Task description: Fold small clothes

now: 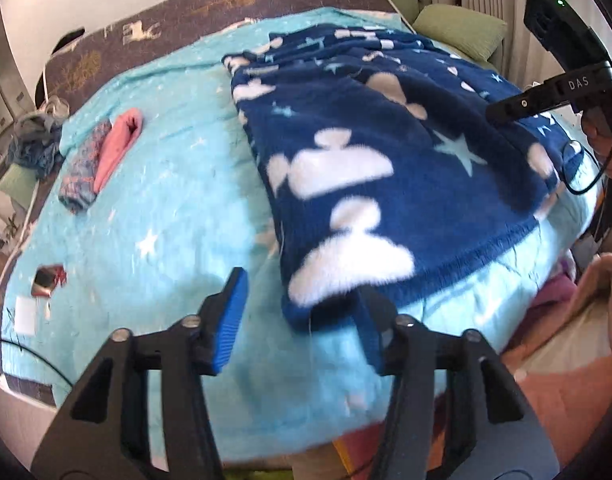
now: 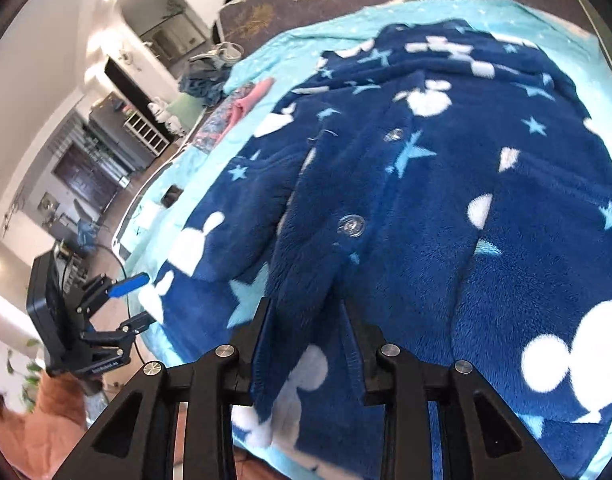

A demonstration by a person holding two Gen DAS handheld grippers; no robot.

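A dark blue fleece jacket (image 2: pixel 426 184) patterned with white shapes and pale stars lies spread on a light blue blanket (image 1: pixel 166 200) that covers the bed. Its long axis runs from the near edge of the bed, where the hem lies, away toward the far end of the blanket; the buttoned front faces up, with two clear buttons (image 2: pixel 351 225) in a line along that axis.

The right claw (image 2: pixel 306 320) sits at the jacket's near hem with a fold of the front flap between its parted fingers; whether the pads press on the fleece I cannot tell. The left claw (image 1: pixel 302 296) stands released at the jacket's near left corner: one blue pad (image 1: pixel 230 320) is over bare blanket, the other finger just at the fleece edge.

Left of the jacket, well apart from it on the blanket, lie a rolled pink garment (image 1: pixel 118 144) and a patterned one (image 1: pixel 84 170) touching side by side. Nearer the bed's left edge rest a small dark object (image 1: pixel 48 280) and a white paper (image 1: pixel 25 314). Green pillows (image 1: pixel 462 28) lie beyond the jacket's far end.
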